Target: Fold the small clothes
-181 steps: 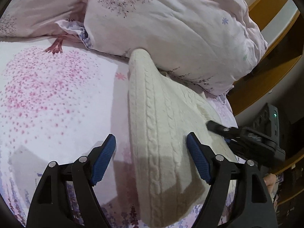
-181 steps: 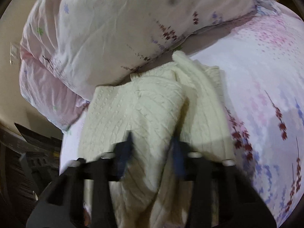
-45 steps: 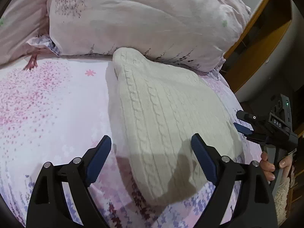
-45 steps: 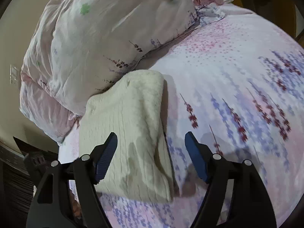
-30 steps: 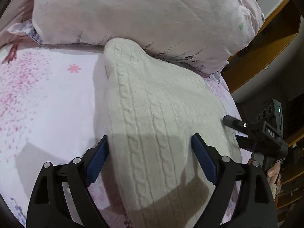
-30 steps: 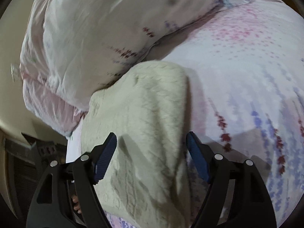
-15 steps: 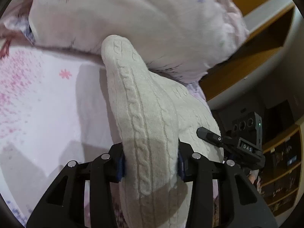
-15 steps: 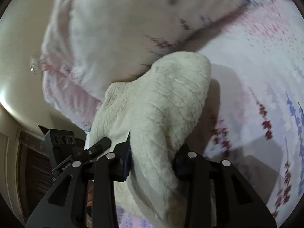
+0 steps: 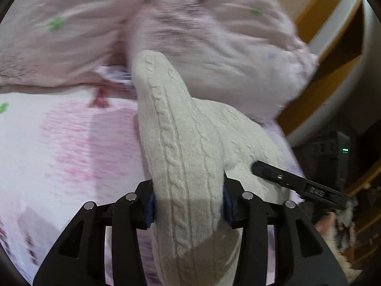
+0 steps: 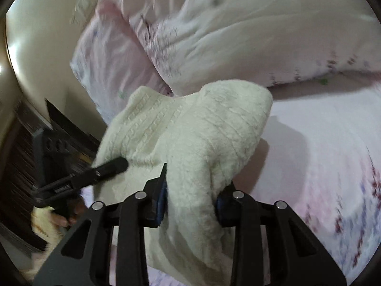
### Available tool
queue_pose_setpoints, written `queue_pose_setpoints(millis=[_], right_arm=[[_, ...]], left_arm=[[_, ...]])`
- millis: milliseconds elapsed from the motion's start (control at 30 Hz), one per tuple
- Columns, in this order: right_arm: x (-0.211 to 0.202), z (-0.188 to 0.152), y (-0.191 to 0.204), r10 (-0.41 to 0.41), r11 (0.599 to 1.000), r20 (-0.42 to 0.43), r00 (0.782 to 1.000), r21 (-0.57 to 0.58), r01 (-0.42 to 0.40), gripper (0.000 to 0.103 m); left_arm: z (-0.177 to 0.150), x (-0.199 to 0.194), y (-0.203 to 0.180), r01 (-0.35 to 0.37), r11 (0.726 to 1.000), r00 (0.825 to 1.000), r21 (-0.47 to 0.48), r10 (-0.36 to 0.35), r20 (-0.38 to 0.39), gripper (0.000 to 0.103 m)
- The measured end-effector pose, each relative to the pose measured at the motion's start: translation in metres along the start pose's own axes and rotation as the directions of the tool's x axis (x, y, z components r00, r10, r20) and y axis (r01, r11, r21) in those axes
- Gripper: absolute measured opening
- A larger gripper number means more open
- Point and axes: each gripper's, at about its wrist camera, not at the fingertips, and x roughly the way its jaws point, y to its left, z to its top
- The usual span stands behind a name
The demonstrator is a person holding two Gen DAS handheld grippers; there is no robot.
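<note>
Dim, warm indoor light; motion blur smears the pillows and bed beyond each tool. A hard shadow crosses the sweater at the left tool. Glare marks the wall; fisheye edges bend dark.

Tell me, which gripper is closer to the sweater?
Neither, it's a tie. The left gripper is clamped on one bunched part of the sweater, and the right gripper is clamped on another part. Both touch it.
</note>
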Motion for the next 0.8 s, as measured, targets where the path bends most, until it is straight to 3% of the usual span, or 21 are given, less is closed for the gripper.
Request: queue_pose_setpoints(millis=[33, 100, 200, 300, 433, 500, 633, 700, 733, 800], right_arm=[[0.012, 0.000, 0.000, -0.022, 1.000, -0.028, 0.999, -0.008, 0.022, 0.031], [0.038, 0.001, -0.008, -0.079, 0.996, -0.098, 0.992, 0.025, 0.081, 0.039], [0.032, 0.000, -0.020, -0.031, 0.994, -0.097, 0.995, 0.104, 0.041, 0.046], [0.008, 0.001, -0.022, -0.073, 0.991, -0.035, 0.997, 0.106, 0.077, 0.047], [-0.028, -0.007, -0.004, -0.203, 0.979, 0.120, 0.972, -0.009, 0.205, 0.047], [-0.042, -0.014, 0.008, -0.170, 0.980, 0.148, 0.974, -0.075, 0.183, 0.044], [-0.036, -0.033, 0.029, -0.131, 0.967, 0.070, 0.989, -0.211, 0.144, 0.031], [-0.019, -0.041, 0.032, -0.204, 0.945, 0.017, 0.979, -0.259, 0.201, 0.028], [-0.006, -0.042, 0.026, -0.273, 0.931, -0.026, 0.962, -0.258, 0.257, 0.028], [0.001, -0.043, 0.015, -0.261, 0.947, -0.046, 0.964, -0.205, 0.247, 0.029]], left_arm=[[0.000, 0.010, 0.015, -0.034, 0.999, 0.999, -0.033, 0.033, -0.022, 0.049], [-0.005, 0.024, 0.038, -0.027, 0.992, 0.997, -0.123, 0.019, -0.069, 0.054], [-0.010, 0.022, 0.049, 0.009, 0.987, 0.999, -0.160, -0.017, -0.050, 0.060], [-0.011, 0.010, 0.043, -0.031, 0.994, 0.999, -0.108, 0.028, -0.029, 0.066], [-0.022, -0.007, 0.038, -0.066, 0.997, 0.998, -0.046, 0.065, -0.021, 0.069], [-0.027, -0.009, 0.034, -0.063, 0.998, 0.998, -0.030, 0.062, -0.030, 0.070], [-0.037, -0.015, 0.034, -0.103, 0.995, 0.994, 0.010, 0.103, -0.028, 0.071], [-0.038, -0.011, 0.033, -0.138, 0.990, 0.990, 0.021, 0.138, -0.033, 0.073], [-0.039, -0.007, 0.033, -0.157, 0.987, 0.987, 0.028, 0.158, -0.041, 0.073], [-0.040, 0.000, 0.032, -0.188, 0.981, 0.981, 0.044, 0.190, -0.042, 0.075]])
